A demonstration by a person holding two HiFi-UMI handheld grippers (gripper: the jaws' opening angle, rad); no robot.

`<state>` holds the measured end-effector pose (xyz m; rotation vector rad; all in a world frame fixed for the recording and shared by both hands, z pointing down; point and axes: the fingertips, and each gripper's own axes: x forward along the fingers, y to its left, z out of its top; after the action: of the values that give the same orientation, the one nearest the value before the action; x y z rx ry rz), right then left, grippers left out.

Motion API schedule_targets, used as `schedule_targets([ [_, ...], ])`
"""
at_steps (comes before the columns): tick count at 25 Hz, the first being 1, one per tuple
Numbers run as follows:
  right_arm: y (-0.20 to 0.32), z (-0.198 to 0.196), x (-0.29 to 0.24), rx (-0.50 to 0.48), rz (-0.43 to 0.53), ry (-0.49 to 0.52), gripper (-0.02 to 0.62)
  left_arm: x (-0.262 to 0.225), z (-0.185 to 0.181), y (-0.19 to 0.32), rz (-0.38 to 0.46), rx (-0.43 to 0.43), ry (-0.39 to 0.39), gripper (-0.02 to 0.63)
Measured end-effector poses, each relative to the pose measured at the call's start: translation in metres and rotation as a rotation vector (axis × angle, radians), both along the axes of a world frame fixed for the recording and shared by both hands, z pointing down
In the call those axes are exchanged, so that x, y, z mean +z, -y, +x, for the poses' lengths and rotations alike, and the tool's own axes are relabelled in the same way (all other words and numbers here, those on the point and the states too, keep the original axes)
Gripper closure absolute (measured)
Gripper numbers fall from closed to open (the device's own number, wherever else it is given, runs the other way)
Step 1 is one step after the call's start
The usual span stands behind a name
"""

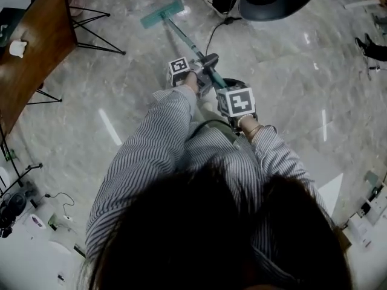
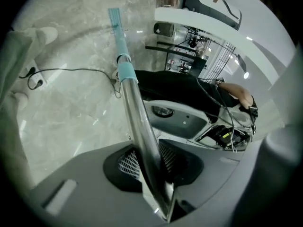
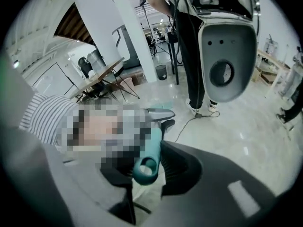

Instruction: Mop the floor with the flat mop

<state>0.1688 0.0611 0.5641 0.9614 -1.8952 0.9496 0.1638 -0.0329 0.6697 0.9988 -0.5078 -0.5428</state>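
Marble floor [image 1: 284, 71] stretches ahead, the flat mop's pad [image 1: 162, 12] lying on it well out front. Your left gripper [image 2: 147, 162] clamps the metal pole [image 2: 135, 108], and your right gripper [image 3: 144, 174] pinches the teal handle end [image 3: 149, 157]. Likely mid-stroke: next, pull evenly, keeping the pad flat.

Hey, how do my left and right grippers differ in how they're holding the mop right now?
The left gripper clamps the bare metal pole, farther down toward the mop head; the right gripper clamps the teal handle end at the top. Both are shut on the same flat mop.
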Motion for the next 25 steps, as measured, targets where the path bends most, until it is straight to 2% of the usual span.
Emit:
schedule_targets([
  [5, -0.071, 0.037, -0.012, 0.004, -0.024, 0.016, 0.483, -0.017, 0.042, -0.075, -0.007, 0.106, 0.011, 0.509],
  [7, -0.09, 0.048, -0.019, 0.002, -0.035, 0.025, 0.482, -0.024, 0.052, -0.094, 0.006, 0.076, 0.009, 0.508],
  [10, -0.113, 0.059, -0.028, 0.001, -0.049, 0.025, 0.482, -0.037, 0.062, -0.116, 0.001, -0.001, -0.039, 0.509],
  [18, -0.152, 0.082, -0.045, 0.04, -0.053, 0.027, 0.482, -0.049, 0.091, -0.162, -0.015, 0.088, -0.089, 0.508],
  [25, -0.171, 0.093, -0.046, 0.069, -0.061, 0.045, 0.482, -0.049, 0.104, -0.182, 0.005, 0.164, -0.069, 0.508],
])
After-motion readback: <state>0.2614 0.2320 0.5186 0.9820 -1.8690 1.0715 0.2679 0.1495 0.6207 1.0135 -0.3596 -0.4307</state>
